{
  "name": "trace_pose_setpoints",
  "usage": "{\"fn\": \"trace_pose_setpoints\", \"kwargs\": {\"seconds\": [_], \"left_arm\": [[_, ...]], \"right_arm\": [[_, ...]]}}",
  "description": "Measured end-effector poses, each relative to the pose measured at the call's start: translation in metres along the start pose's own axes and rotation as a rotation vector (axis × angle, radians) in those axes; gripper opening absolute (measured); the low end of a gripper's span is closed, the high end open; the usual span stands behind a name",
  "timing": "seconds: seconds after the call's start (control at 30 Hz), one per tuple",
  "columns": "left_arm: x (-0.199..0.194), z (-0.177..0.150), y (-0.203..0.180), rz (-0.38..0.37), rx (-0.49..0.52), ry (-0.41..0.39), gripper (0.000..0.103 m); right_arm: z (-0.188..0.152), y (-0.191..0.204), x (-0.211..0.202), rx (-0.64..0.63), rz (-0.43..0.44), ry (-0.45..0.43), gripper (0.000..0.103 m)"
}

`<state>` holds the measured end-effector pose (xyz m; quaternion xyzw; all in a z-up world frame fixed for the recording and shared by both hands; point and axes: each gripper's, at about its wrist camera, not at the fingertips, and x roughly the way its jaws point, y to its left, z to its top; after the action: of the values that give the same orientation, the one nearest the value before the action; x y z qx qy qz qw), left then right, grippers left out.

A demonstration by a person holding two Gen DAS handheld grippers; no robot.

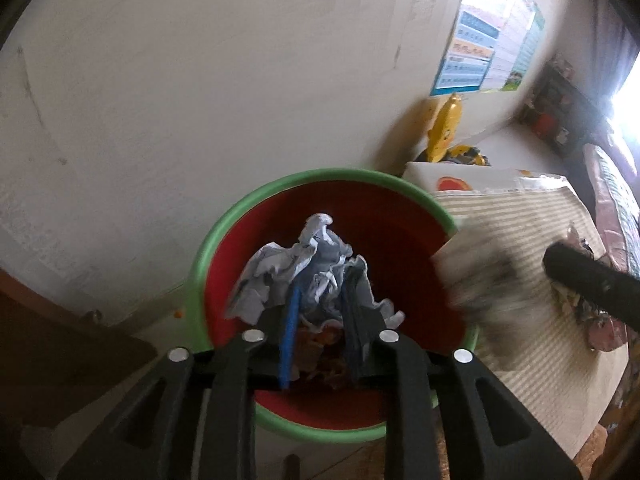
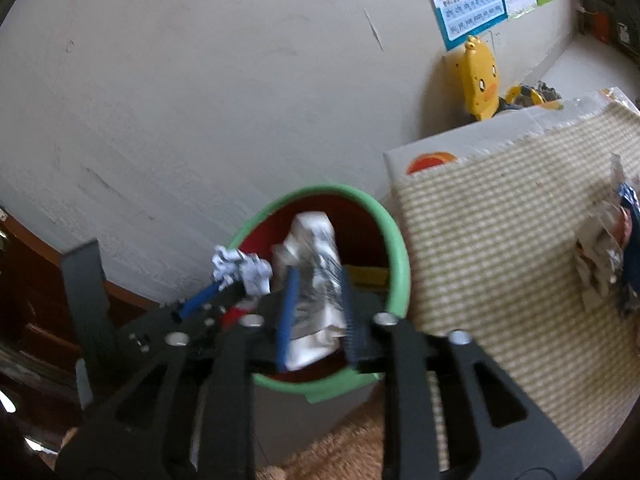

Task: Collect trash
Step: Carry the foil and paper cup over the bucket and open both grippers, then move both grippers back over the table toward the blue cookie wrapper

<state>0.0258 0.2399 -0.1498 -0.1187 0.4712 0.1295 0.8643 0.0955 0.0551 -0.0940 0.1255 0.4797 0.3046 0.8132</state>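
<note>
A red bin with a green rim (image 1: 224, 216) stands against the wall and holds orange and mixed scraps (image 1: 324, 340). My left gripper (image 1: 324, 284) hangs over it. A crumpled white-grey paper (image 1: 280, 276) sits between its fingers and touches both pads. In the right wrist view the same gripper (image 2: 236, 280) shows at the left with the paper (image 2: 244, 270) at its tips. My right gripper (image 2: 320, 280) is above the bin rim (image 2: 396, 248), jaws a little apart. A silvery-white wrapper (image 2: 316, 264) fills the gap and touches both pads.
Right of the bin is a low table under a striped cloth (image 2: 500, 240), with more wrappers (image 2: 604, 252) lying on it. A yellow duck toy (image 2: 480, 76) leans on the wall under posters (image 2: 472, 4). Dark wooden furniture (image 1: 60, 352) is at the left.
</note>
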Motion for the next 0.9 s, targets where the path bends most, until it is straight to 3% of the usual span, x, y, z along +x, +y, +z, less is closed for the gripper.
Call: {"fn": "trace_pose_setpoints", "kwargs": {"seconds": [0.1, 0.37, 0.5, 0.6, 0.73, 0.9], "left_arm": [[-0.002, -0.001, 0.001, 0.006, -0.003, -0.008, 0.034], [-0.007, -0.002, -0.032, -0.060, 0.049, -0.007, 0.035], [-0.010, -0.003, -0.086, -0.161, 0.154, 0.001, 0.034], [-0.011, -0.004, -0.131, -0.236, 0.220, 0.015, 0.034], [-0.009, -0.004, -0.198, -0.403, 0.253, 0.081, 0.034], [0.003, -0.015, -0.280, -0.461, 0.313, 0.125, 0.034]], "right_arm": [[-0.001, -0.001, -0.005, -0.019, -0.012, -0.007, 0.030], [-0.041, -0.058, -0.056, 0.019, -0.139, -0.012, 0.030], [-0.077, -0.100, -0.090, 0.099, -0.231, -0.013, 0.031], [-0.100, -0.129, -0.108, 0.195, -0.268, -0.021, 0.039], [-0.127, -0.165, -0.133, 0.322, -0.296, -0.050, 0.039], [-0.146, -0.183, -0.153, 0.386, -0.294, -0.097, 0.039]]}}
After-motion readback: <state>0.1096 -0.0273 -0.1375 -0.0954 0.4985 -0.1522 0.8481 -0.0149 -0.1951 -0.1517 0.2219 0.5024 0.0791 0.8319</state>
